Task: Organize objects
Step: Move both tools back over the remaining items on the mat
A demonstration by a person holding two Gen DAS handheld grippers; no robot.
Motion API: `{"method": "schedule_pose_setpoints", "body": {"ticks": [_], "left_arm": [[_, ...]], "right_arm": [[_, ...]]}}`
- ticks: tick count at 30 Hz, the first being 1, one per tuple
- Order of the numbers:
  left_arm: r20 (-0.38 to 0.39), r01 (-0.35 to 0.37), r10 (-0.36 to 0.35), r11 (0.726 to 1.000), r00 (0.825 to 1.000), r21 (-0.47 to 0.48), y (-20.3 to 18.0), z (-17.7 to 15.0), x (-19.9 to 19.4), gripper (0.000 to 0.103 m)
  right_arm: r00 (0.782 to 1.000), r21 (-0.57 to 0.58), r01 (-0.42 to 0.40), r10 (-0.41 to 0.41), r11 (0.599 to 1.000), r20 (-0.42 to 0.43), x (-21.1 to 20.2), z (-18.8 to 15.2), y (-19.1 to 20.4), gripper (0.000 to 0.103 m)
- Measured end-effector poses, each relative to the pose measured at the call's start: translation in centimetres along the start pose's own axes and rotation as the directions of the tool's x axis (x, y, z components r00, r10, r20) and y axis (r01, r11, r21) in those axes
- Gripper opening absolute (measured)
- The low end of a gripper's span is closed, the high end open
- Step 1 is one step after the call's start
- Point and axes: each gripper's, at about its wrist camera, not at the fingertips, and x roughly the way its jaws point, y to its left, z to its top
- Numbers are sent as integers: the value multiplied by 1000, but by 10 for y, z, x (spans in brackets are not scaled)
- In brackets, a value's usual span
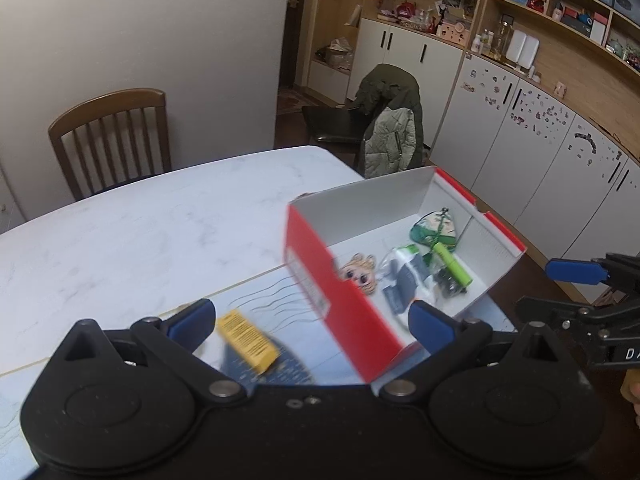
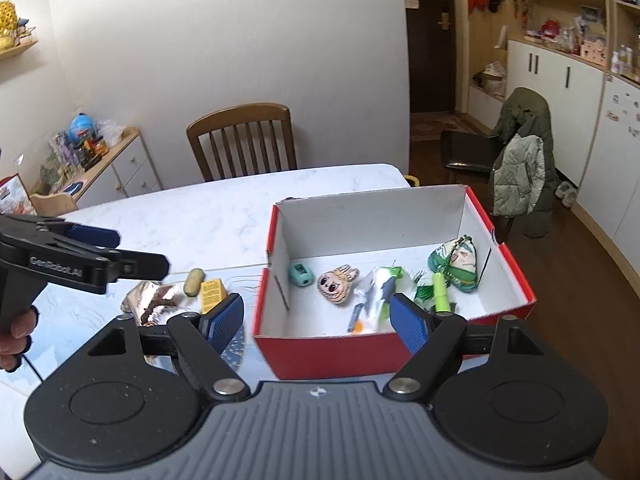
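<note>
A red shoebox (image 2: pixel 320 354) with a white inside stands open on the white table (image 2: pixel 200 216). In it lie a teal gadget (image 2: pixel 301 274), a cartoon face charm (image 2: pixel 336 284), a white packet (image 2: pixel 378 292), a green tube (image 2: pixel 440 292) and a green pouch (image 2: pixel 456 264). Left of the box, on the table, are a yellow carton (image 2: pixel 212 290), a tan oval piece (image 2: pixel 194 282) and a silvery wrapper (image 2: pixel 154 300). My right gripper (image 2: pixel 318 322) hangs open over the box's near wall, holding nothing. My left gripper (image 1: pixel 312 322) is open above the blurred yellow carton (image 1: pixel 248 340) and the box's corner (image 1: pixel 360 320).
A wooden chair (image 2: pixel 244 140) stands at the table's far side. A dark chair draped with a green jacket (image 2: pixel 520 164) sits to the right, before white cabinets (image 1: pixel 520 128). A low cabinet with toys (image 2: pixel 88 152) is at the left. A hand (image 2: pixel 16 336) holds the left gripper.
</note>
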Motion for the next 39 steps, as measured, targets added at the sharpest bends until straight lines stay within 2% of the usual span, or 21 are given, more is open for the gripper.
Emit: {"method": "schedule_pose_setpoints", "body": {"ticks": [8, 14, 21, 27, 32, 39], "left_arm": [[31, -17, 19, 998, 999, -64, 46, -25, -26, 103], [76, -55, 59, 998, 995, -43, 69, -50, -45, 103], [102, -96, 104, 992, 989, -81, 99, -77, -58, 103], [87, -146, 155, 984, 984, -100, 122, -101, -50, 103], [44, -145, 152, 981, 987, -129, 144, -120, -33, 103], [10, -176, 179, 975, 984, -132, 166, -127, -2, 102]], "right_arm": [[1000, 61, 28, -28, 998, -5, -8, -22, 40, 80], [998, 102, 63, -64, 993, 6, -13, -36, 65, 80], [997, 65, 71, -71, 995, -9, -7, -49, 95, 80], [997, 0, 45, -45, 999, -69, 11, -51, 119, 80], [992, -39, 26, -30, 999, -119, 41, -52, 134, 80], [988, -77, 12, -23, 997, -151, 87, -44, 150, 80]]}}
